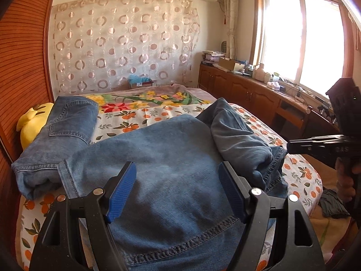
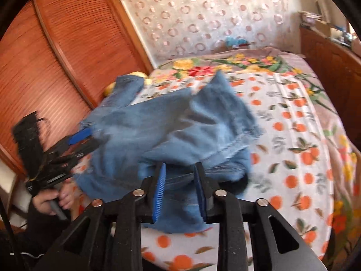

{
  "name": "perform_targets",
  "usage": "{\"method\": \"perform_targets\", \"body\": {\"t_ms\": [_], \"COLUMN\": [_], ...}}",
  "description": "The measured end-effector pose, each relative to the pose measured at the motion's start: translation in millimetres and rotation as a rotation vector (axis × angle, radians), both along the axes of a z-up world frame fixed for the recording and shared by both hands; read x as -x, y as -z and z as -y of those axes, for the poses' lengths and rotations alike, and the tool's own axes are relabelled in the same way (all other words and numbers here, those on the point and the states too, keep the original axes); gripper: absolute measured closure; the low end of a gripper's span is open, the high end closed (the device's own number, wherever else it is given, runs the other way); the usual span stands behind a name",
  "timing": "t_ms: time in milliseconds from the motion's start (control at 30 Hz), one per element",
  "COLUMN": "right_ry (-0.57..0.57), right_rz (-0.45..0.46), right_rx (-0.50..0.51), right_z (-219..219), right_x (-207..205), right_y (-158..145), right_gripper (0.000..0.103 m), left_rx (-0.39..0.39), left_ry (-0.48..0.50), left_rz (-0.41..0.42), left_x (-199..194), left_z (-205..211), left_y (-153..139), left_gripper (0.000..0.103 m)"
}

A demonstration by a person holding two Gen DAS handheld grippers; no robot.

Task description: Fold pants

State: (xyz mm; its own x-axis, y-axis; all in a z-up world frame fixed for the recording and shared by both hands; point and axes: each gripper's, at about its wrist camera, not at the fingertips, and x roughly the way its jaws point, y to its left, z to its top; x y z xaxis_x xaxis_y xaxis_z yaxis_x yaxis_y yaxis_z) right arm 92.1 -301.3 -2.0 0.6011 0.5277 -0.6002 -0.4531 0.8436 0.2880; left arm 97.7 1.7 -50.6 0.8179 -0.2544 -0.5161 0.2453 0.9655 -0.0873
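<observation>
Blue denim pants (image 1: pixel 171 149) lie bunched across the orange-print bed sheet (image 1: pixel 140 117). The part with a back pocket (image 1: pixel 70 122) rests at the left, against a yellow pillow (image 1: pixel 29 122). A hemmed leg end (image 1: pixel 259 158) is doubled over on the right. My left gripper (image 1: pixel 177 167) is open just above the flat denim, its blue pads (image 1: pixel 121 192) wide apart. My right gripper (image 2: pixel 180 167) is open, with a fold of the pants (image 2: pixel 171 131) loose between its pads (image 2: pixel 159 192). Each gripper shows in the other's view: the right gripper (image 1: pixel 293 145) and the left gripper (image 2: pixel 79 135).
A wooden slatted wardrobe (image 1: pixel 24 72) stands close along the left of the bed. A flowered blanket (image 1: pixel 149 99) covers the far end. Wooden cabinets (image 1: pixel 243 88) with clutter run under the window on the right. A person's hand (image 2: pixel 49 201) holds the left gripper's handle.
</observation>
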Motion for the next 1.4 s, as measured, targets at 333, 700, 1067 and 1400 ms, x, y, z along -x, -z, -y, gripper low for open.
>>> {"method": "perform_targets", "body": {"t_ms": [333, 700, 1067, 1400], "right_ry": [0.083, 0.171, 0.148, 0.054], "right_rz": [0.000, -0.053, -0.085, -0.055], "right_rx": [0.054, 0.075, 0.034, 0.029], "right_z": [-9.2, -11.4, -3.9, -13.8], "right_x": [-33.3, -83.9, -112.7, -104.4], "right_y": [12.6, 32.4, 45.2, 27.2], "right_gripper": [0.063, 0.050, 0.045, 0.096], "left_rx": [-0.014, -0.020, -0.003, -0.001], "left_ry": [-0.008, -0.011, -0.036, -0.054], "left_rz": [-0.020, -0.021, -0.042, -0.026], "left_x": [4.6, 7.3, 4.3, 12.1], "left_z": [2.5, 1.3, -3.4, -9.6], "left_y": [6.4, 7.1, 12.2, 7.1], "left_gripper": [0.026, 0.021, 0.021, 0.021]}}
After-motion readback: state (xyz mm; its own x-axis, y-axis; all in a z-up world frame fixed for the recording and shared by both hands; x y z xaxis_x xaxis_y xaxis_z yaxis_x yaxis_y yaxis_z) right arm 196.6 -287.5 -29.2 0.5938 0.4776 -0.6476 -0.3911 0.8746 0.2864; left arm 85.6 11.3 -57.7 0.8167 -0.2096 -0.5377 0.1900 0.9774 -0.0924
